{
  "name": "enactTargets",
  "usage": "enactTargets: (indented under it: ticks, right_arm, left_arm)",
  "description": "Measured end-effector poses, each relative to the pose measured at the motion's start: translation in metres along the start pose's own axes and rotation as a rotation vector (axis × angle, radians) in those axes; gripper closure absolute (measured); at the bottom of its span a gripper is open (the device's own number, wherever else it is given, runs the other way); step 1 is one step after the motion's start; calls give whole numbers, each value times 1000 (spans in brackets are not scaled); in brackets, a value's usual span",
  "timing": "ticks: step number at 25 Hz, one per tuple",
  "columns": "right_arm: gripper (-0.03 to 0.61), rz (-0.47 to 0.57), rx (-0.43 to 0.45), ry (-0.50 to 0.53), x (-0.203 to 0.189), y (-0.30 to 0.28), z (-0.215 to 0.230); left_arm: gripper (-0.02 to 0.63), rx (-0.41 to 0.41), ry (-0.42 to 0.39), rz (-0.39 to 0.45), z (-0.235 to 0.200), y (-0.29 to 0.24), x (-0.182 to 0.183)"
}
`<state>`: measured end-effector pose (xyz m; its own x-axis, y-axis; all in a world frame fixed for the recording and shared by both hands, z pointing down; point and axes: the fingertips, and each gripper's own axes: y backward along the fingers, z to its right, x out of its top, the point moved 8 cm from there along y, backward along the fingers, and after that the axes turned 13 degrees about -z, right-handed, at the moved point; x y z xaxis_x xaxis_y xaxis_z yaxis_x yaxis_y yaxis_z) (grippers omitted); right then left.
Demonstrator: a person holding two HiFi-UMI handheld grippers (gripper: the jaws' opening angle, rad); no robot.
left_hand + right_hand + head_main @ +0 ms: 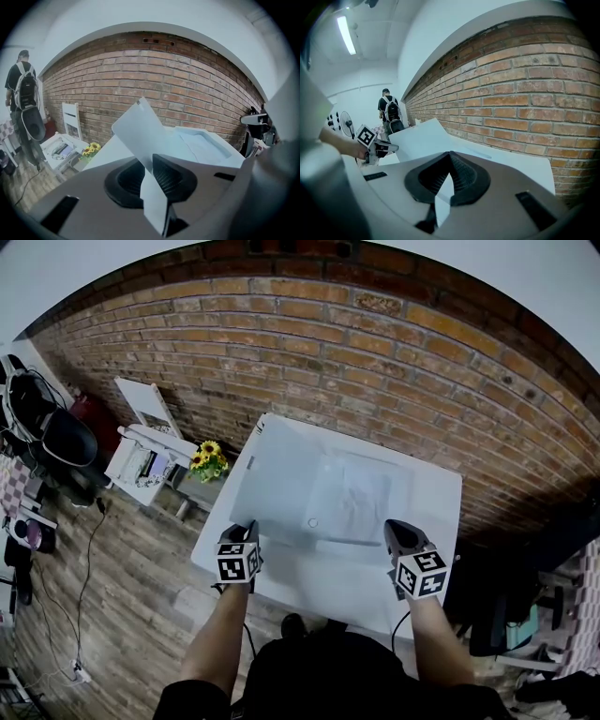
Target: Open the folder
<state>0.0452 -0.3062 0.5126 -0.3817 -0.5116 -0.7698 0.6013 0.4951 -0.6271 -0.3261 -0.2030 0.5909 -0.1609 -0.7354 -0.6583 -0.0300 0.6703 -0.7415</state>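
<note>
A translucent white folder (352, 498) lies on the white table (431, 493). Its cover flap (272, 486) stands raised at the left side. My left gripper (246, 532) is shut on the near edge of that flap; in the left gripper view the flap (140, 129) rises steeply out of the left gripper (151, 161). My right gripper (399, 536) is at the folder's near right edge. In the right gripper view, the right gripper (450, 157) is shut on a thin white sheet (442, 199) of the folder, and the raised flap (422, 138) and the left gripper (389, 148) show to the left.
A brick wall (375, 362) runs behind the table. Left of the table stand sunflowers (208, 461), a low white shelf unit (141, 465) and a dark chair (66, 442). A person with a backpack (23, 89) stands far to the left. Dark clutter (511, 606) sits to the right.
</note>
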Motion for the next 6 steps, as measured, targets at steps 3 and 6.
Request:
enactTargets:
  ticks: [3,6]
  right_arm:
    - [563,1,3,-1,0,-1,0]
    - [563,2,6,2,0,-2,-2]
  left_arm:
    - [549,-1,-1,1,1,0,0]
    - [549,0,-2,2,0,0,-1]
